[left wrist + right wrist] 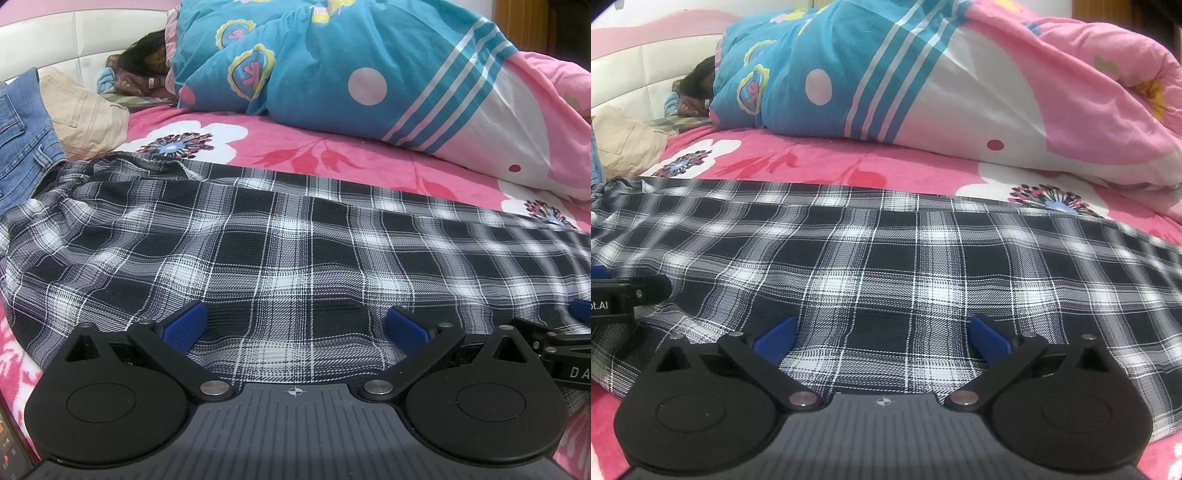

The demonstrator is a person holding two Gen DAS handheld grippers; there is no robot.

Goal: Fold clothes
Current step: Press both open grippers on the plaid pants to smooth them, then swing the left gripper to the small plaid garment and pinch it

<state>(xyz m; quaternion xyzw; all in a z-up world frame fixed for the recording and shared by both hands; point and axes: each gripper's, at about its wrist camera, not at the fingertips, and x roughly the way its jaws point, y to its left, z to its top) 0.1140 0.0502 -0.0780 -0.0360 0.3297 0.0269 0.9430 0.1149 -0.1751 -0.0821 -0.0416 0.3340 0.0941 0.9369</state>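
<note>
Home bedroom, lived-in. A bed is seen with a pink floral bedsheet [303, 147], a white padded headboard [55, 40], and a person [147, 55] lying covered by a blue-and-pink quilt [332, 66]. Laundry is laid out on it: plaid garment [277, 251], jeans [22, 140], beige trousers [85, 114].

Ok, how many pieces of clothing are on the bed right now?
3. The plaid garment lies spread in front, blue jeans sit at its far-left end, and a beige garment lies just behind the jeans. More could be hidden under the quilt.
</note>
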